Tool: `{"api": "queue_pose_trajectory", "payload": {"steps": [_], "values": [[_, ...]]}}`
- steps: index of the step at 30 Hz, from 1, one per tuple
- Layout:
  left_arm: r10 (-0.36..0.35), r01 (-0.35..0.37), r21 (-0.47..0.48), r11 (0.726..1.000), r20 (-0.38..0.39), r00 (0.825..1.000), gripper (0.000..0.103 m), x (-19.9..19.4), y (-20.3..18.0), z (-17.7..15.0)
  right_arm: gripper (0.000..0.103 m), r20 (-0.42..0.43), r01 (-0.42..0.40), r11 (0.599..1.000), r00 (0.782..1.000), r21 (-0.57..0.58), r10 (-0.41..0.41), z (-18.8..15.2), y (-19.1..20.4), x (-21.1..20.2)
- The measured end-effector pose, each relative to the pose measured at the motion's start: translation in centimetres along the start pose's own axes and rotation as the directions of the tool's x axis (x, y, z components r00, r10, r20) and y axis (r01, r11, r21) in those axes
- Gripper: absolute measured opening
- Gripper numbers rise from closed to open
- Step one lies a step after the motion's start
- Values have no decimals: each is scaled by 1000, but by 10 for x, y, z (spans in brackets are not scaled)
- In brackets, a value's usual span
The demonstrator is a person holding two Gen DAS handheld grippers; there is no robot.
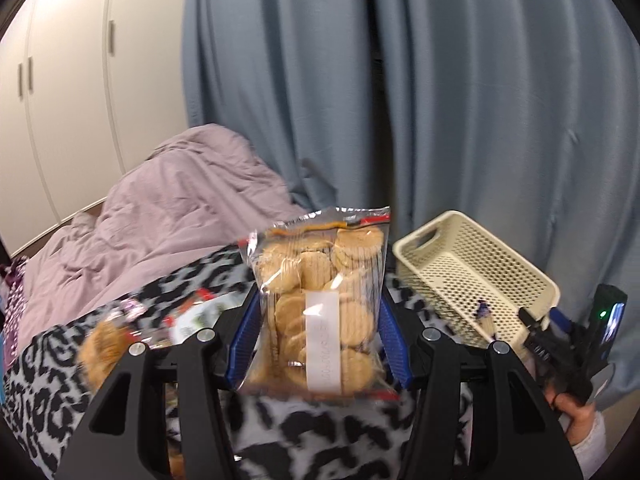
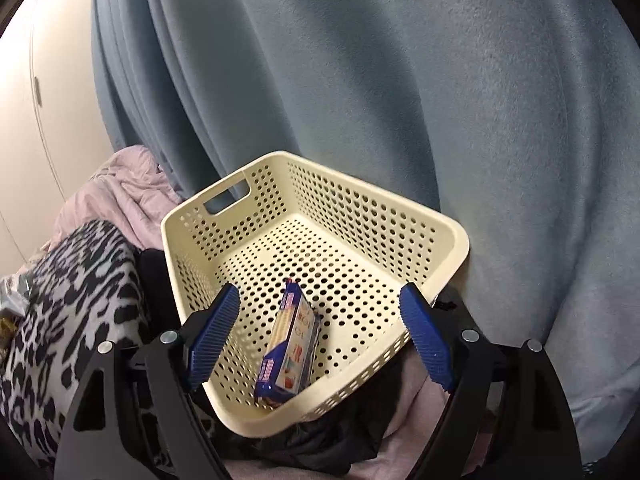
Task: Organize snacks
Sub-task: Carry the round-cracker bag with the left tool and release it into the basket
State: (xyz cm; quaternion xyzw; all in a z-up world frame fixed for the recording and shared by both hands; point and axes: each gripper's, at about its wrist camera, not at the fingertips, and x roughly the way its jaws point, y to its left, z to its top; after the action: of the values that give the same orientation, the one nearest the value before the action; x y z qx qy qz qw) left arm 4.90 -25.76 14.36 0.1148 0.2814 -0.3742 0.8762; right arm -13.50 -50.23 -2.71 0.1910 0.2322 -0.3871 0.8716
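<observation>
Left gripper (image 1: 318, 344) clamped on clear bag of round biscuits (image 1: 320, 304), held upright above leopard-print blanket (image 1: 340, 436), right gripper (image 2: 320, 340) released, jaws wide apart over cream perforated basket (image 2: 400, 216), blue biscuit packet (image 2: 290, 354) lying inside, blue curtain (image 2: 400, 80) behind

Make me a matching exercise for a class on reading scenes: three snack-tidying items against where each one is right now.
Items:
1. bag of cookies
2. blue snack packet
3. cream basket

Places:
A. lying inside the basket
B. sitting beside the blue curtain
C. clamped in the left gripper

Pairs: 1-C, 2-A, 3-B
</observation>
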Motion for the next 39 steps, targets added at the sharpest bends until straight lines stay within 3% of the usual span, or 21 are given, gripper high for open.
{"api": "queue_pose_trajectory", "payload": {"steps": [21,32,33,36,39], "values": [[-151,163,118,980,-106,983,55,98,-124,22,84,43,-13,999,999,-53,15,-9,-2,1],[-243,266,124,956,-177,954,55,147,-174,26,84,57,-6,998,998,-62,9,-12,-3,2],[-247,271,122,955,-183,952,58,151,-176,26,84,59,-5,998,998,-63,8,-13,-2,2],[-244,264,111,958,-165,956,91,157,-179,26,87,59,-16,998,998,-60,19,-13,-3,2],[-255,270,101,958,-141,957,92,155,-176,27,87,61,-14,998,998,-59,17,-13,-3,1]]}}
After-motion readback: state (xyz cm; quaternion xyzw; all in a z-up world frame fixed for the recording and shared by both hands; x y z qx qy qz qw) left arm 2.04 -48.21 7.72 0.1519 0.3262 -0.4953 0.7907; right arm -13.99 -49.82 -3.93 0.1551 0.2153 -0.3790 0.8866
